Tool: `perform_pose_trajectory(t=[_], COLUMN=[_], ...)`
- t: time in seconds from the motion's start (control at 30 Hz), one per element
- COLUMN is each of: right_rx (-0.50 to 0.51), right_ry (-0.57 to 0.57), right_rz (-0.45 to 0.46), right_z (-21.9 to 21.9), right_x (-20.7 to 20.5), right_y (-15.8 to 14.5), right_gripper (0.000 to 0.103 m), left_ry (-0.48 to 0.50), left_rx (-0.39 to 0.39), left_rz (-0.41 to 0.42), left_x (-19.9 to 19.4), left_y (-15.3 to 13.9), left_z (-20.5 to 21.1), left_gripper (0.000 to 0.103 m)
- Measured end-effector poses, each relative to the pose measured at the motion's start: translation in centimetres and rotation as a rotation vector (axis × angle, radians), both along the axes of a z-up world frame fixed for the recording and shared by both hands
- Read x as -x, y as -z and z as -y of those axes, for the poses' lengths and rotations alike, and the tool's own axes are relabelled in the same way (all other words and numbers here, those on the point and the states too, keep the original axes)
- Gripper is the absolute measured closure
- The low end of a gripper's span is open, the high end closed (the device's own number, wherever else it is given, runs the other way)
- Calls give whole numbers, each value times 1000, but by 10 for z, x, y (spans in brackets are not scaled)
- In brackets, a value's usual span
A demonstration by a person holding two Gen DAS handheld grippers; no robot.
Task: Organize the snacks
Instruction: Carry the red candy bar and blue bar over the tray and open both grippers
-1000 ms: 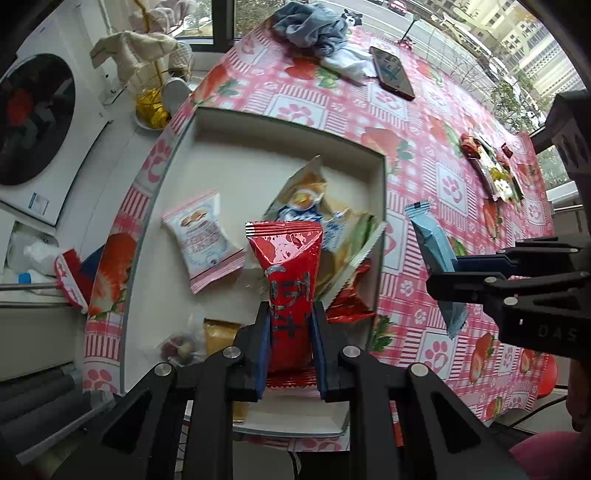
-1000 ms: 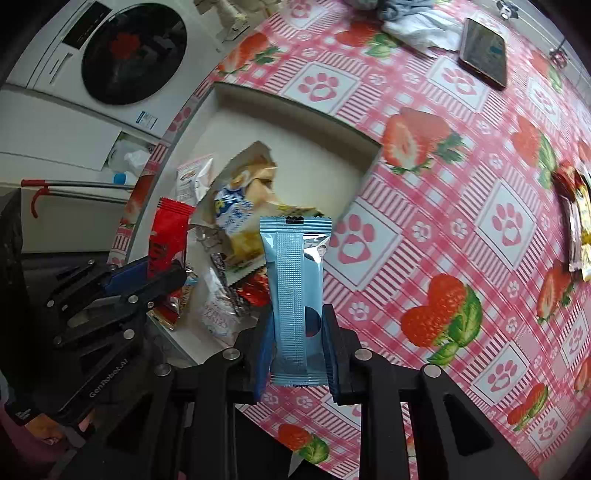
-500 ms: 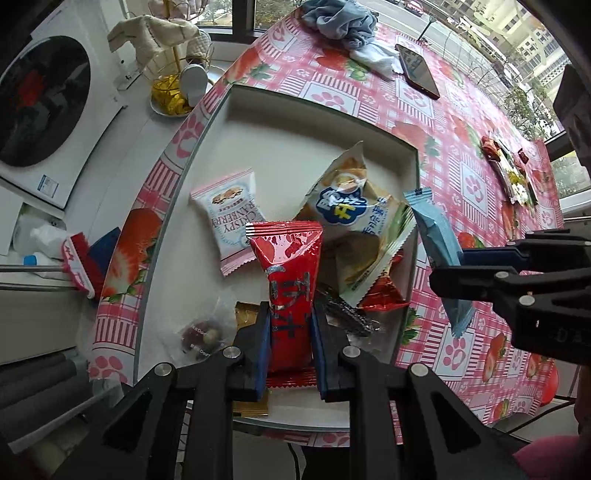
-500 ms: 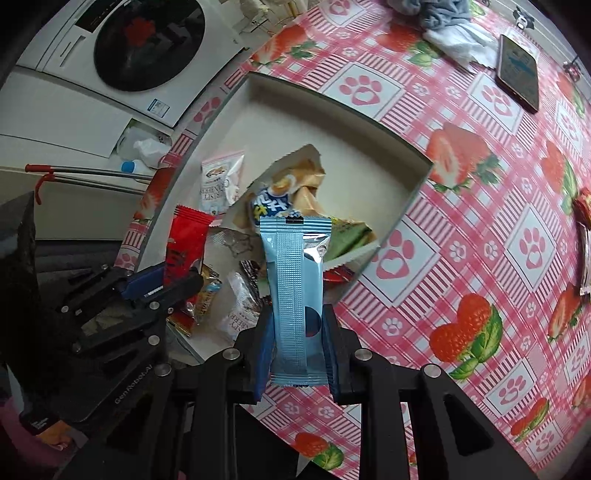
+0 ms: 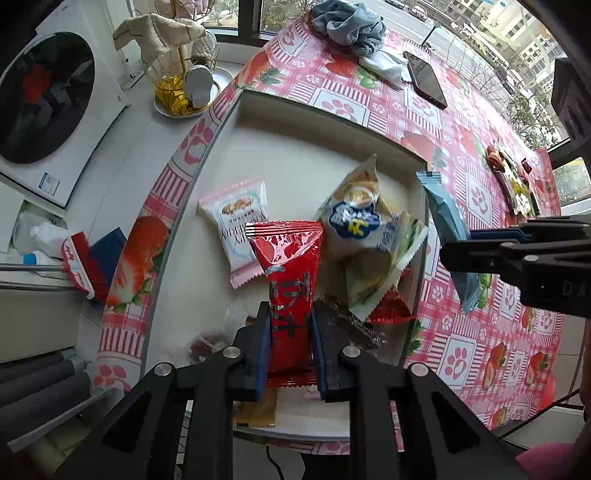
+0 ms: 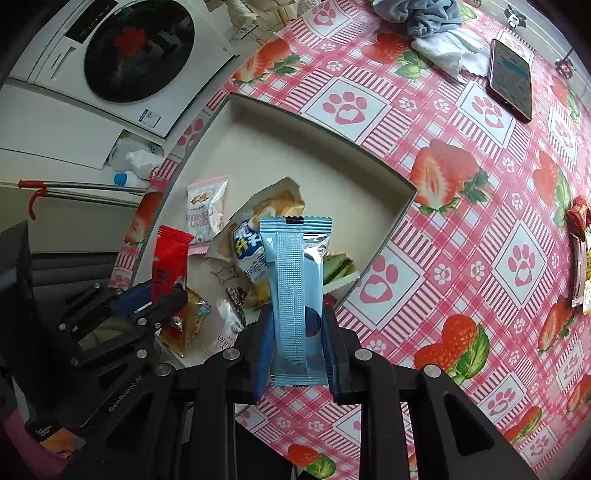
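My left gripper (image 5: pixel 289 325) is shut on a red snack packet (image 5: pixel 288 273) and holds it above the near end of the cream tray (image 5: pixel 325 122). My right gripper (image 6: pixel 297 332) is shut on a light blue snack packet (image 6: pixel 295 280), held above the tray's right rim (image 6: pixel 391 229). In the tray lie a white-pink wafer packet (image 5: pixel 240 221), a large yellow-blue chip bag (image 5: pixel 365 229) and several small packets (image 5: pixel 354 325). The right gripper and blue packet (image 5: pixel 447 221) also show in the left wrist view; the left gripper (image 6: pixel 159 299) and red packet (image 6: pixel 168 258) in the right wrist view.
The table has a pink strawberry and paw-print cloth (image 6: pixel 480 229). A phone (image 6: pixel 511 77) and a cloth pile (image 6: pixel 436 26) lie at the far end. More snacks (image 6: pixel 581 258) lie at the right edge. A washing machine (image 6: pixel 136 55) stands left.
Both grippers have moved left and forward over the tray, each still holding its packet. More of the tray's far end has come into view.
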State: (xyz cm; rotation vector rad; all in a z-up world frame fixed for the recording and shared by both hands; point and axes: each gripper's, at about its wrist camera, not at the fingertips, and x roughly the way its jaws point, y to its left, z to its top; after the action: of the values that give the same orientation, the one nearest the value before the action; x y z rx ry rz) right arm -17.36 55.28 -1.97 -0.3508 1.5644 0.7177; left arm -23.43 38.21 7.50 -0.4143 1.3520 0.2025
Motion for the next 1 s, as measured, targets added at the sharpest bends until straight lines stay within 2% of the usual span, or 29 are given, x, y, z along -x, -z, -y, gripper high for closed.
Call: perform_pose_trajectory(t=[0.57, 1.0], right_rx=[13, 27], right_ry=[33, 51], right_rz=[19, 18], right_z=[8, 13], right_x=[-26, -34], right_y=[2, 10], right_gripper=[77, 77], left_ry=[11, 40], left_rx=[-40, -44], left_rz=[28, -1], left_x=[-37, -52], left_y=[-4, 9], left_z=[-15, -12], left_gripper=[81, 81])
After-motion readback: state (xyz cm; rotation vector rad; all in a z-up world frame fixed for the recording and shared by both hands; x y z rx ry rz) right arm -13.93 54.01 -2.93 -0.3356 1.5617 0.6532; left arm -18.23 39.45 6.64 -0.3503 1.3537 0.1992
